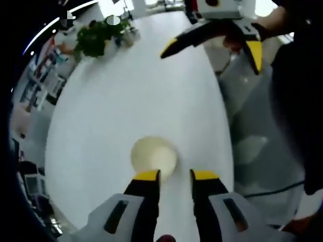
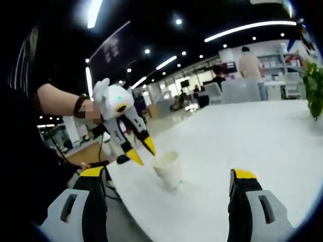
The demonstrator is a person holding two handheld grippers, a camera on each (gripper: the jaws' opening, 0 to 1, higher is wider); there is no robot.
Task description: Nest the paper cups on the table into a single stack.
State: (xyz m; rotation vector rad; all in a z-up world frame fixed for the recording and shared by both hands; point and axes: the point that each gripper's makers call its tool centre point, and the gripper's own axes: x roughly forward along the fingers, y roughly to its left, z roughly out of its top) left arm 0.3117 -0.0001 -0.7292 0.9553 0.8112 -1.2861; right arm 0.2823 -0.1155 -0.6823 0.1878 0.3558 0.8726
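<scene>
A cream paper cup [image 1: 154, 157] stands upright on the white table [image 1: 126, 101], seen from above in the left gripper view. My left gripper [image 1: 176, 176] hovers just short of it, open, with nothing between its yellow tips. In the right gripper view the same cup [image 2: 167, 169] stands near the table's edge, and the left gripper [image 2: 142, 151] hangs just to its left, a hand holding it. My right gripper [image 2: 167, 174] is wide open and empty, a little back from the cup. It also appears as the right gripper [image 1: 212, 50] above the table's far side.
A green potted plant [image 1: 96, 38] stands at the table's far end, also the plant [image 2: 315, 91]. The table's edge [image 1: 227, 131] drops to grey floor alongside the cup. People [image 2: 250, 63] and chairs are far behind. A person's dark sleeve [image 1: 298, 91] is at the right.
</scene>
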